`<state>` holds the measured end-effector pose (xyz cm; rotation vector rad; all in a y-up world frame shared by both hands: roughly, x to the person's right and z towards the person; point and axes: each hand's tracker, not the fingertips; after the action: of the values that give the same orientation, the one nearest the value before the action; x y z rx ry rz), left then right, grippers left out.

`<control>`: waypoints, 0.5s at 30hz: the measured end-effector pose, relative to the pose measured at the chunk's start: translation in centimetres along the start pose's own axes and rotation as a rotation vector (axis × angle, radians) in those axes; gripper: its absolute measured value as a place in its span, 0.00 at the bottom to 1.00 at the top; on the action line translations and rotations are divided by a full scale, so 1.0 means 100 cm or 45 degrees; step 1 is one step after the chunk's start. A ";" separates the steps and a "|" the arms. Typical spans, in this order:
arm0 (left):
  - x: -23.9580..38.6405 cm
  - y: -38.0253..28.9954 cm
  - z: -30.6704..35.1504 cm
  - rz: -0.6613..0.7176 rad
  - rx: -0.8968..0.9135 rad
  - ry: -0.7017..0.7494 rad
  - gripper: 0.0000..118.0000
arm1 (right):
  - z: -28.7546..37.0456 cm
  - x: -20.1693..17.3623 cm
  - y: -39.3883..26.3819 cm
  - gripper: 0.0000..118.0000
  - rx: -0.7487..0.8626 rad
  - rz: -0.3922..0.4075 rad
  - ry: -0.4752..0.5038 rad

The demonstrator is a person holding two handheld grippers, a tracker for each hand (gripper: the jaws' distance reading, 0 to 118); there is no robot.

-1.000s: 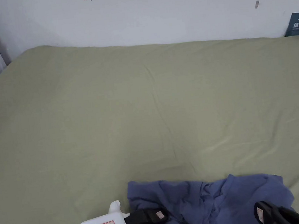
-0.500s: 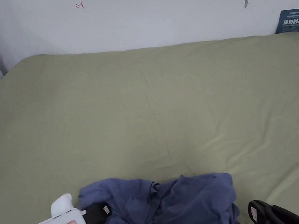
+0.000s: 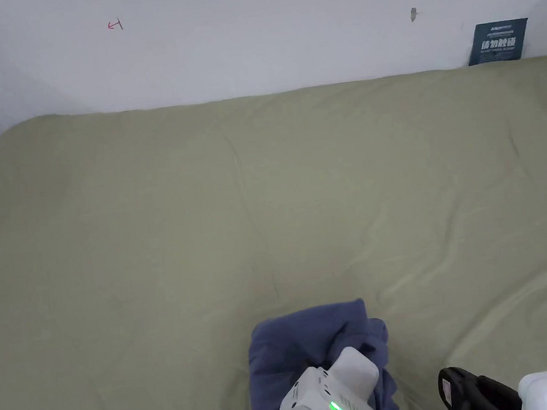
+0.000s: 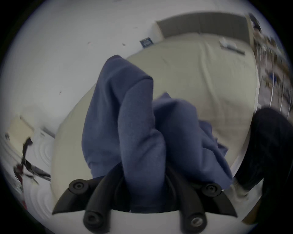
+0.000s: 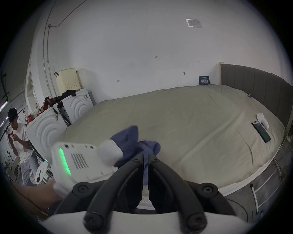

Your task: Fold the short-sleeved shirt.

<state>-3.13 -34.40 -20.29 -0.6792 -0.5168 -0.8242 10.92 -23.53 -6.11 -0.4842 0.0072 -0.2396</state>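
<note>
Right gripper view: left claw [image 5: 126,152] clamps the bunched shirt [image 5: 134,145]; right claw [image 5: 145,158] closed, empty; phone [image 5: 260,131] well apart.

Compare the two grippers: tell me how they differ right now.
The left gripper is shut on the blue shirt, a fold of cloth pinched between its jaws; the right gripper is shut with nothing between its jaws. In the head view, the left gripper sits over the shirt, while the right gripper sits beside it above the green sheet. Both have black jaws and white bodies.

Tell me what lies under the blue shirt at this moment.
The green bedsheet lies around and under the bunched blue shirt. The left gripper clamps a fold; anything beneath the bunch is covered.
</note>
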 end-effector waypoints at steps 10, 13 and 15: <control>-0.118 -0.044 0.077 0.982 0.456 -0.611 0.88 | -0.004 0.007 -0.002 0.07 -0.005 -0.044 0.019; -0.149 -0.062 0.061 1.371 0.428 -0.714 0.75 | -0.006 0.008 -0.004 0.07 -0.012 -0.056 0.024; -0.153 -0.063 0.043 1.445 0.362 -0.733 0.38 | -0.008 0.010 -0.005 0.07 -0.031 -0.080 0.045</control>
<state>-17.72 -26.92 -25.25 -0.7969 -0.6295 0.5223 11.75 -24.53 -6.53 -0.5051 0.0292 -0.3097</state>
